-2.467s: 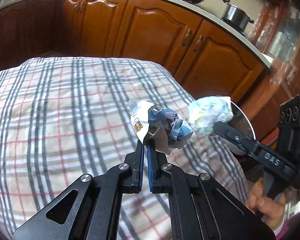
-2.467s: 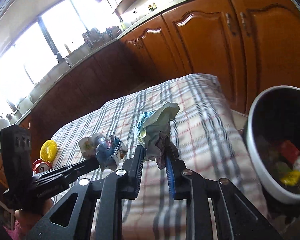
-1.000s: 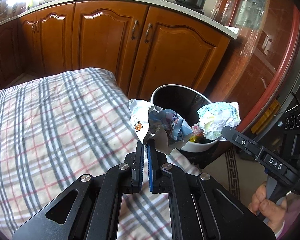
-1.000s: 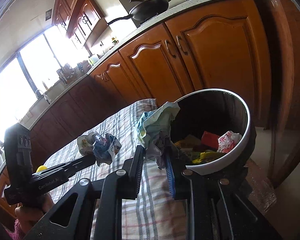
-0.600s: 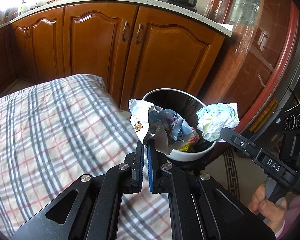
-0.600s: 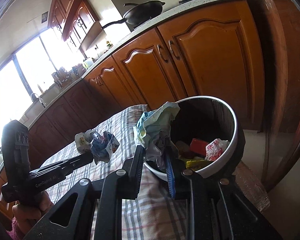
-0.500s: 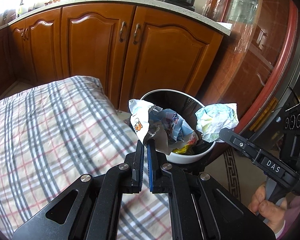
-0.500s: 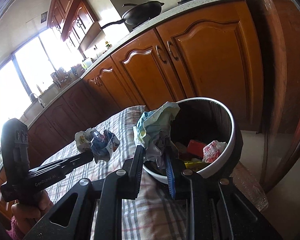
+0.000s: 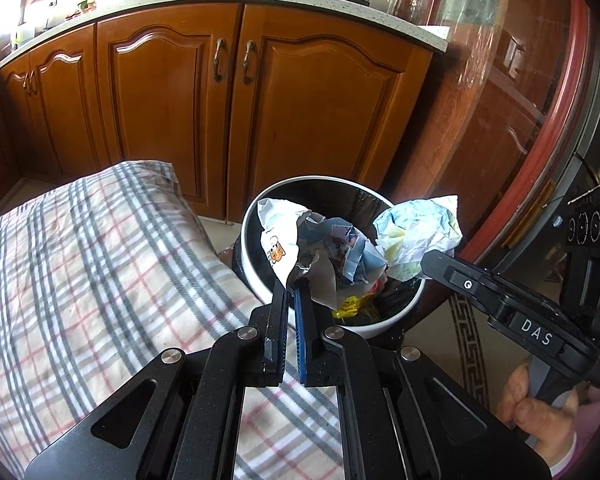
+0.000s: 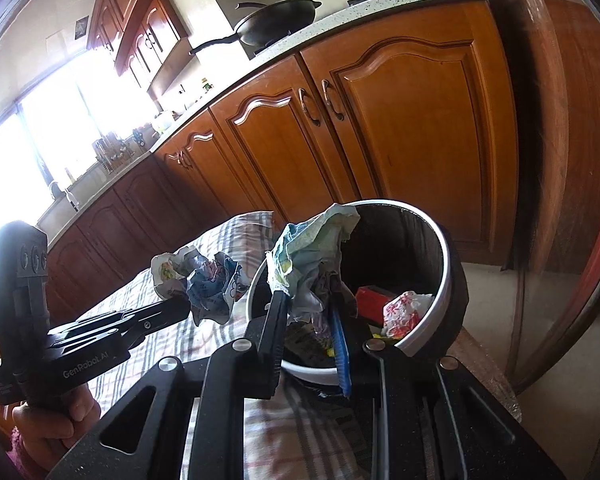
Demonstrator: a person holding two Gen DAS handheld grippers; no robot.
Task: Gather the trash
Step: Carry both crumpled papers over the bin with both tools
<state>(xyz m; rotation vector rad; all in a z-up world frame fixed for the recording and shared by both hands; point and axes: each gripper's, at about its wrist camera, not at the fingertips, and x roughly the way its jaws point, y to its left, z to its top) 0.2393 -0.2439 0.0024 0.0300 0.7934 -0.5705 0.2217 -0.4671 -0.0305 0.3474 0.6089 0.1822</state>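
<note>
Left tongs [image 9: 291,286] clamped on a crumpled wrapper [image 9: 320,248], right tongs [image 10: 306,304] on a paper wad [image 10: 312,252], both bunched upward over the bin [image 10: 440,236] (red and yellow scraps inside).

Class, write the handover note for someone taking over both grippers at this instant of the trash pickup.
Left gripper: shut on a crumpled printed wrapper, held near the bin's rim.
Right gripper: shut on a crumpled pale paper wad, over the bin's opening.
Bin stands on the floor beside the checked cloth and already holds trash.
Done: both pieces picked up and carried to the bin.
Left: open the jaws over the bin to drop both.
</note>
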